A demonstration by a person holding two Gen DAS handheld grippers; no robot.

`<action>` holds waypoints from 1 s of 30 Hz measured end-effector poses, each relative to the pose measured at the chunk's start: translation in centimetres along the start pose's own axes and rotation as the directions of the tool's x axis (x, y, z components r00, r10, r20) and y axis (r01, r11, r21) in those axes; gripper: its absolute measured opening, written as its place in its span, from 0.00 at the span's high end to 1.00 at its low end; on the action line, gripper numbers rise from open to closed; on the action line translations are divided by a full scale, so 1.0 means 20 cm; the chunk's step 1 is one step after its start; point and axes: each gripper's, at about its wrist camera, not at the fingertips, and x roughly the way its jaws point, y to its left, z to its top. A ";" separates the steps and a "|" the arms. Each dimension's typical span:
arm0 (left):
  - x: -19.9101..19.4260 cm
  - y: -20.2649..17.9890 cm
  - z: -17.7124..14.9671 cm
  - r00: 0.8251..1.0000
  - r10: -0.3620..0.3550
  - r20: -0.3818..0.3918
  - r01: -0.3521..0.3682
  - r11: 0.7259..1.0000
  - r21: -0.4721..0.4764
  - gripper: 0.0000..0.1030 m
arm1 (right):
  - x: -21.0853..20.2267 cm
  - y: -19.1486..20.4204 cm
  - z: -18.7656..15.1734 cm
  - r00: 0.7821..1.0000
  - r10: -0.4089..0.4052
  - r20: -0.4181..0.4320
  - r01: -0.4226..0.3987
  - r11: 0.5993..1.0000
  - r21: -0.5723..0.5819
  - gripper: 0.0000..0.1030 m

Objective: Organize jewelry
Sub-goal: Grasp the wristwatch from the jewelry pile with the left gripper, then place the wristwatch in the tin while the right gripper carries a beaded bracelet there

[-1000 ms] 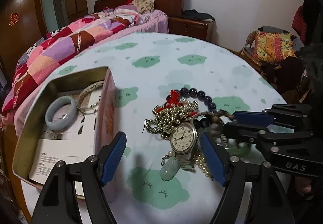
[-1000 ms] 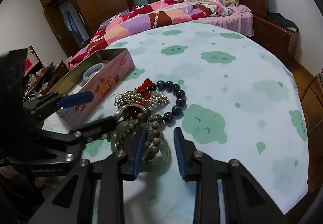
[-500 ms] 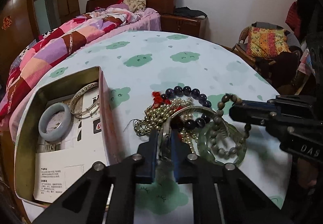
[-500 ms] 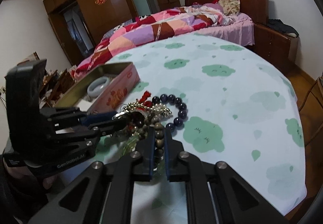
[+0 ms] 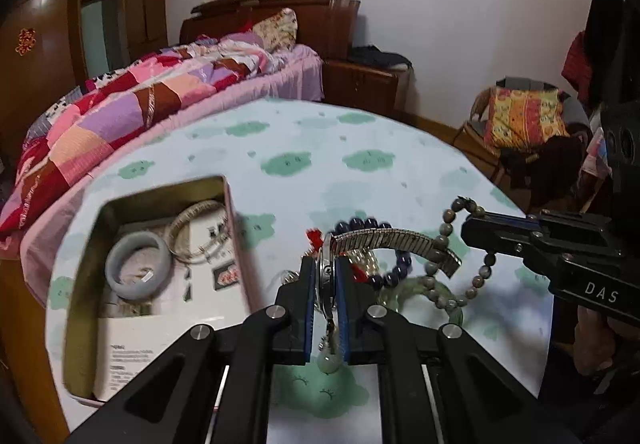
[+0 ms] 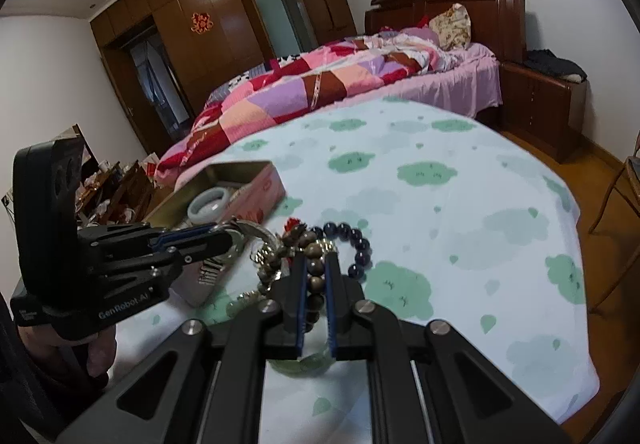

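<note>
Silver-cased watch (image 5: pixel 326 276) sits pinched between the pads of the left gripper (image 5: pixel 325 308), its metal band (image 5: pixel 394 240) arching right above the table (image 5: pixel 360 132). The right gripper (image 6: pixel 314 296) is clamped on a string of brown wooden beads (image 6: pixel 314 280), lifted over the jewelry pile. To the left, the open tin box (image 5: pixel 84 284) holds a pale bangle (image 5: pixel 138 270).

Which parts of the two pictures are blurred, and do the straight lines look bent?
Left wrist view: the tin box is smeared by motion, while the left gripper and its watch stay sharp. Right wrist view: fairly sharp; the wardrobe lines bow and the corners are black, from the fisheye lens.
</note>
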 end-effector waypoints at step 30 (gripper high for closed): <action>-0.22 0.48 -0.04 0.976 0.212 0.054 -0.199 0.963 -0.179 0.92 | 0.21 0.36 0.23 0.992 0.126 0.005 -0.124 0.984 -0.128 0.90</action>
